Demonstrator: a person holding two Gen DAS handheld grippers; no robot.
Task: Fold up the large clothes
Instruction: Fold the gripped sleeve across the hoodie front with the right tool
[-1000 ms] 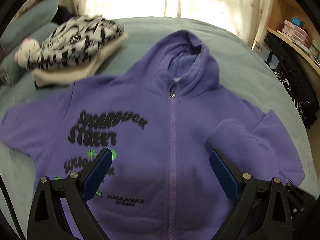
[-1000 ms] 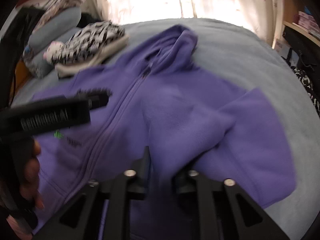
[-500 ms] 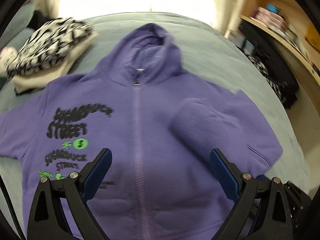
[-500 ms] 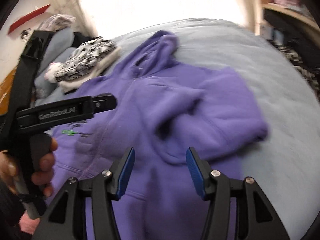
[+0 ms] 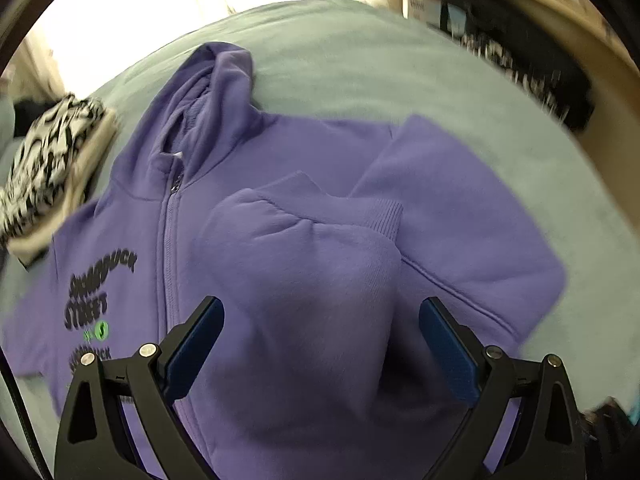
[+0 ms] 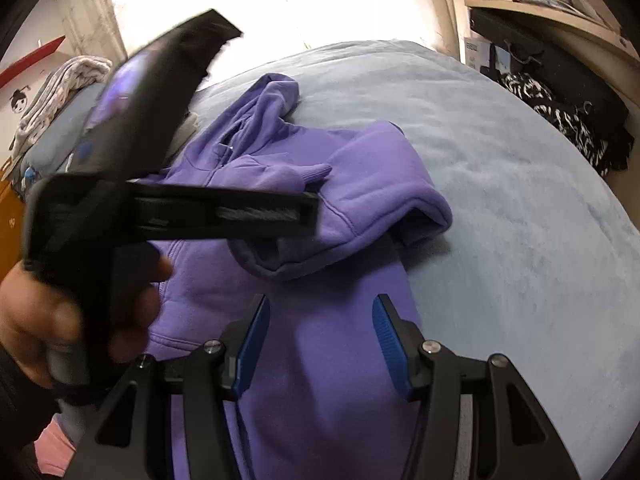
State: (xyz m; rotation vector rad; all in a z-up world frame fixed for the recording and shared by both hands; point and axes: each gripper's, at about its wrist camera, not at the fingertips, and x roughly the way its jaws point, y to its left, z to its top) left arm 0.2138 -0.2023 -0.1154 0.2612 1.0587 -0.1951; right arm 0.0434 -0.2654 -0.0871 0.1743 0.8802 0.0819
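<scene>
Since the earlier frame the right gripper (image 6: 318, 344) has let go of the sleeve (image 5: 304, 240) and now hangs with its jaws parted, nothing between them, above the lower right part of the hoodie (image 5: 280, 280). My left gripper (image 5: 320, 344) has swung across toward the folded sleeve; its jaws stand wide apart and empty, above the cloth.

Hoodie lies front up and zipped in the middle of the bed (image 5: 400, 60), hood toward the far edge by the window. Right sleeve is folded in over the chest, cuff near the zip. Left sleeve, past the printed lettering (image 5: 100, 292), is spread out toward the bed's left edge, not yet folded. A stack of folded clothes (image 5: 44, 168) sits near the far left corner.

Judgement: right side is done, left sleeve comes next. To do it well:
- take the left cuff only, top layer alone, so the body does not drag;
- lift just clear of the cloth and carry it across to lie over the first sleeve;
- keep the shoulder fold line parallel to the zip;
- keep the right gripper low over the folded sleeve, which looks puffy and may spring back.

Left hand (image 6: 60, 312) blocks part of the right view.
</scene>
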